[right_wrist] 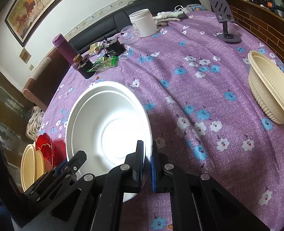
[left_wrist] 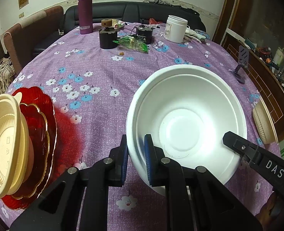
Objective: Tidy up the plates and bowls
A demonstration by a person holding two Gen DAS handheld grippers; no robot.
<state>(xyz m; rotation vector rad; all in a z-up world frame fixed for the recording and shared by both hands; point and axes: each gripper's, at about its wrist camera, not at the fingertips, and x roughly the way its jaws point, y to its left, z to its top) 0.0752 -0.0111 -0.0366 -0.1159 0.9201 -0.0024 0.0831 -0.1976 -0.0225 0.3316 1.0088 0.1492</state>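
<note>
A large white foam bowl [left_wrist: 186, 115] with a second white bowl nested inside is held over the purple flowered tablecloth [left_wrist: 95, 67]. My left gripper [left_wrist: 136, 154] is shut on its left rim. My right gripper [right_wrist: 147, 161] is shut on its right rim; the bowl also shows in the right wrist view [right_wrist: 107, 123]. The right gripper's finger reaches into the left wrist view [left_wrist: 253, 152]. At the left, cream plastic bowls [left_wrist: 5, 140] rest tilted on stacked red glass plates [left_wrist: 43, 130]. Another cream bowl [right_wrist: 270, 88] sits at the table's right edge.
At the far side stand a purple bottle [left_wrist: 85, 11], a black cylinder with a cork knob [left_wrist: 108, 37], a black jar [left_wrist: 143, 33], green wrappers [left_wrist: 132, 44], a white jar [left_wrist: 176, 28] and gloves [left_wrist: 193, 34]. A purple phone stand [right_wrist: 226, 21] is at the right.
</note>
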